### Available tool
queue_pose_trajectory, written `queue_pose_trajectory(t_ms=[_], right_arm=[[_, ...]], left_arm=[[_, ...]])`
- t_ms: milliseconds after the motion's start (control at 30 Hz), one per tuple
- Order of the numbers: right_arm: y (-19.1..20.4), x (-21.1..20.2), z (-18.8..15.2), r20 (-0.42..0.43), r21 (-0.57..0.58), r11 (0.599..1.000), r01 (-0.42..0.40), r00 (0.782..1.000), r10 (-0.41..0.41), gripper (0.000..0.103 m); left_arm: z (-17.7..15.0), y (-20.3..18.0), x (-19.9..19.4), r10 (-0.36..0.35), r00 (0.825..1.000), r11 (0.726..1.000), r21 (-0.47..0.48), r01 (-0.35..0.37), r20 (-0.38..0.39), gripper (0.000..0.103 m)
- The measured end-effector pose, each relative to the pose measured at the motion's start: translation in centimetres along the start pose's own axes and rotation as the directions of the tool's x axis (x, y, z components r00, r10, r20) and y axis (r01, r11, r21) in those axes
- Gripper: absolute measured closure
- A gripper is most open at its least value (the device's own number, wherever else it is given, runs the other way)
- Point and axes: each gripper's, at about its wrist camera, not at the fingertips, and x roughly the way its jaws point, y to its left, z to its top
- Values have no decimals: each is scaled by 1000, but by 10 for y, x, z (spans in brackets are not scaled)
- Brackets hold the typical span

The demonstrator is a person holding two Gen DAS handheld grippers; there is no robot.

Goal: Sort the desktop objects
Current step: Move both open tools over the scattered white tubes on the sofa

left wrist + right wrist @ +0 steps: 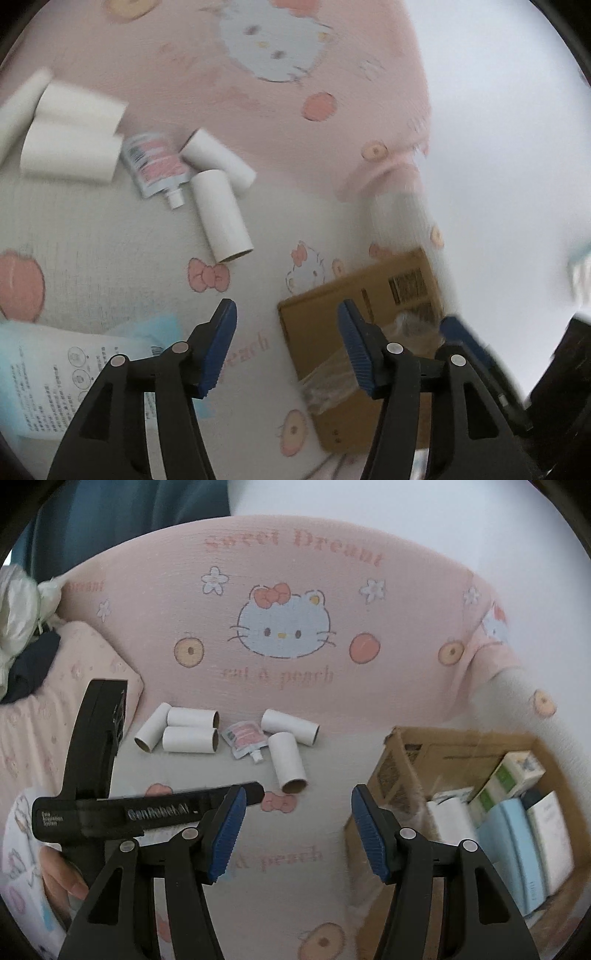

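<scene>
**Reaching for the next tube with both grippers empty**

You are holding the right gripper (295, 827) wide apart and empty, hovering over the printed bedsheet (295, 686) between the loose items and the cardboard box (402, 771). Your left gripper (286, 343) is also spread wide and gripping nothing; its view is smeared, so it is probably mid-swing.

The nearest cardboard tube (287, 762) is lying apart from the others, just beside the small spouted pouch (245, 740). Its long axis is running roughly away from you, tilted slightly left at the far end, with the open brown mouth pointing toward you and a little right. A second tube (290, 726) is lying crosswise behind it, and three more (190, 734) are clustered to the left.

Judging from this, you should be bringing the right gripper down across the near tube's middle, fingers either side of its round wall, not along its length. Close gently, since thin card likely crushes. The box is already holding cartons and bottles standing upright, so aim for the free left corner.
</scene>
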Motion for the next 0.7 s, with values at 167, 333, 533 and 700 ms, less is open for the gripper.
queue_pose_trajectory(t_ms=[167, 333, 533, 700], right_arm=[[3, 20, 3, 19, -6, 1000, -27, 999, 27, 38], [12, 42, 7, 20, -65, 997, -53, 998, 54, 38], [17, 75, 11, -2, -93, 993, -78, 997, 78, 38], [13, 108, 15, -50, -94, 995, -44, 998, 39, 38]], left_arm=[[10, 28, -3, -24, 998, 989, -147, 32, 56, 42], [18, 46, 0, -28, 995, 974, -220, 48, 93, 44], [26, 47, 36, -1, 1000, 980, -197, 5, 17, 60], [35, 56, 51, -28, 1000, 971, -236, 27, -3, 61]])
